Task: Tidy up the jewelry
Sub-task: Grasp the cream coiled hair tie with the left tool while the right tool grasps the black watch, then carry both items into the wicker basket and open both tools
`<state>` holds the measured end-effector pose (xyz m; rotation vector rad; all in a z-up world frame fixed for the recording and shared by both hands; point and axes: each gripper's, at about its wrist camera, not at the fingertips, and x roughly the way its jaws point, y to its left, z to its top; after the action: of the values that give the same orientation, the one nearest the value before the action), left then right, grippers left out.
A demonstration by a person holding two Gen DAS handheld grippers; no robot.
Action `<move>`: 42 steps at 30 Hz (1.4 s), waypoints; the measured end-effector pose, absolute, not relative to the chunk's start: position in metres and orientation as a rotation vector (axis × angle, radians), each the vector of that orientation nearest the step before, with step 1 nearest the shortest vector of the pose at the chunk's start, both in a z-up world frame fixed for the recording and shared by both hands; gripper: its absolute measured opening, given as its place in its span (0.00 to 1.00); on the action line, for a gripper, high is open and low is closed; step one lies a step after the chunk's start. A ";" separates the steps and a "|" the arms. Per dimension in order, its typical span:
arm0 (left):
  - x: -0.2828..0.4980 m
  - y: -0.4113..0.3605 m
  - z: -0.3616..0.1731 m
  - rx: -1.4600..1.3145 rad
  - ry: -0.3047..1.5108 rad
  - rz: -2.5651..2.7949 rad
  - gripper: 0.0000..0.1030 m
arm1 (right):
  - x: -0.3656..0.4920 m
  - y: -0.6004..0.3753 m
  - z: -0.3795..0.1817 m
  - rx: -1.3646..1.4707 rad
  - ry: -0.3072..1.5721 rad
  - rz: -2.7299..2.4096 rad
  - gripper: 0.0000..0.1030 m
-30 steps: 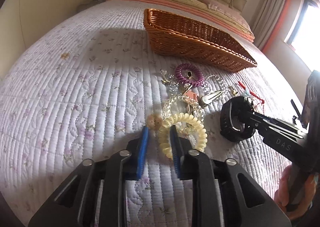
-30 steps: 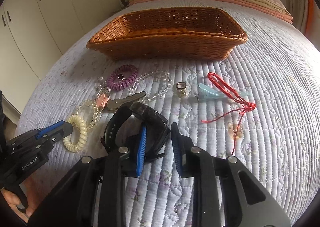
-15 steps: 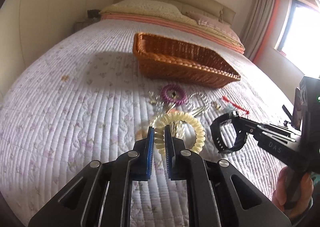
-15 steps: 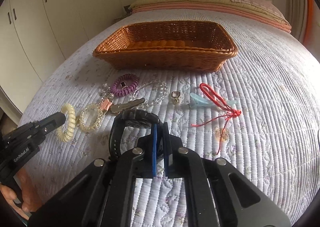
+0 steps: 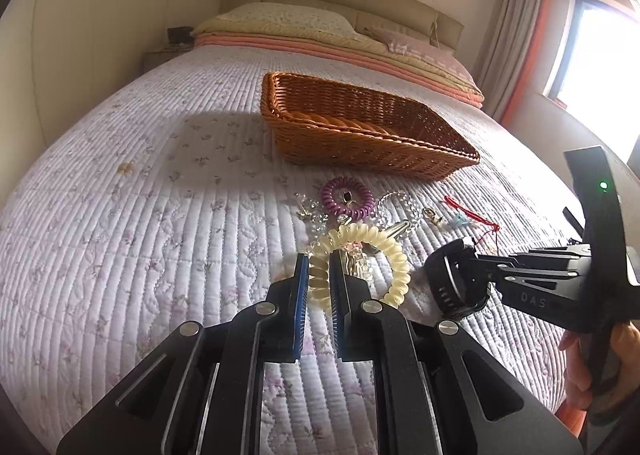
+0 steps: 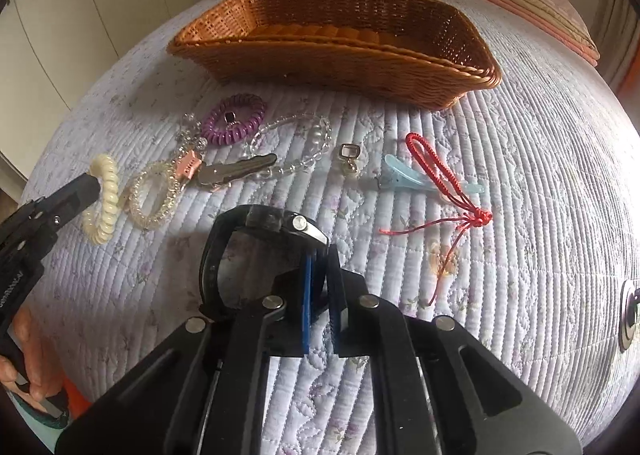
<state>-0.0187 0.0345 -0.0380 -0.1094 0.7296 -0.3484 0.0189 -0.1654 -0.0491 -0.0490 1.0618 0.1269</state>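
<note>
My left gripper (image 5: 318,267) is shut on a cream coil hair tie (image 5: 360,233), which stands up from the quilt between the blue pads. In the right wrist view this tie (image 6: 104,203) hangs at the left gripper's tip (image 6: 90,183). My right gripper (image 6: 320,255) is shut on the strap of a black wristwatch (image 6: 256,217), held just over the quilt. In the left wrist view the watch (image 5: 452,287) sits at the right gripper's tip, to the right of the tie. A brown wicker basket (image 5: 360,135) (image 6: 320,55) stands beyond both; nothing shows inside it.
On the quilt before the basket lie a purple coil tie (image 6: 234,119), a clear bead bracelet (image 6: 304,135), a clear coil tie (image 6: 154,191), a metal clip (image 6: 236,173), a small charm (image 6: 349,157), a blue hair clip (image 6: 404,179) and a red cord (image 6: 436,171). Pillows lie at the headboard.
Both grippers went from open to shut: the left closed on the cream coil tie, the right on the watch strap. Both items have come up a little off the quilt.
</note>
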 end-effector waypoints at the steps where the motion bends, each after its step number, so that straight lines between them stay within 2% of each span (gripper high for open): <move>1: -0.018 0.035 -0.038 -0.108 0.726 -0.349 0.09 | 0.020 -0.165 -0.049 -0.047 1.057 0.134 0.06; 7: -0.012 0.041 -0.020 -0.126 0.684 -0.356 0.09 | 0.007 -0.167 -0.036 -0.015 0.960 0.142 0.04; 12: 0.014 0.033 0.024 -0.118 0.598 -0.375 0.09 | 0.011 -0.184 0.027 0.046 0.759 0.122 0.04; 15: 0.045 0.018 0.046 -0.100 0.561 -0.376 0.09 | 0.040 -0.200 0.063 0.082 0.666 0.101 0.04; 18: 0.085 -0.004 0.055 -0.077 0.562 -0.374 0.09 | 0.082 -0.213 0.073 0.114 0.639 0.082 0.04; 26: 0.178 -0.056 0.019 0.001 0.717 -0.372 0.09 | 0.188 -0.222 0.020 0.153 0.809 0.085 0.04; 32: 0.196 -0.068 -0.013 0.059 0.805 -0.344 0.09 | 0.207 -0.225 -0.017 0.134 0.903 0.050 0.04; 37: 0.196 -0.067 -0.020 0.068 0.796 -0.328 0.10 | 0.204 -0.224 -0.023 0.139 0.921 0.051 0.05; 38: 0.194 -0.066 -0.019 0.072 0.790 -0.323 0.19 | 0.202 -0.224 -0.022 0.141 0.925 0.049 0.06; 39: 0.191 -0.065 -0.017 0.073 0.783 -0.319 0.37 | 0.203 -0.225 -0.022 0.147 0.933 0.049 0.06; 40: 0.187 -0.062 -0.012 0.065 0.768 -0.320 0.43 | 0.201 -0.228 -0.019 0.163 0.928 0.055 0.11; 41: 0.181 -0.057 -0.007 0.052 0.744 -0.330 0.44 | 0.196 -0.230 -0.014 0.174 0.914 0.061 0.14; 42: 0.173 -0.051 0.000 0.037 0.725 -0.348 0.44 | 0.192 -0.233 -0.008 0.178 0.896 0.062 0.25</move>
<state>0.1728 -0.0513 0.0003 0.0370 0.7251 -0.3479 0.1917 -0.2330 -0.0077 0.1782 0.8965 0.0618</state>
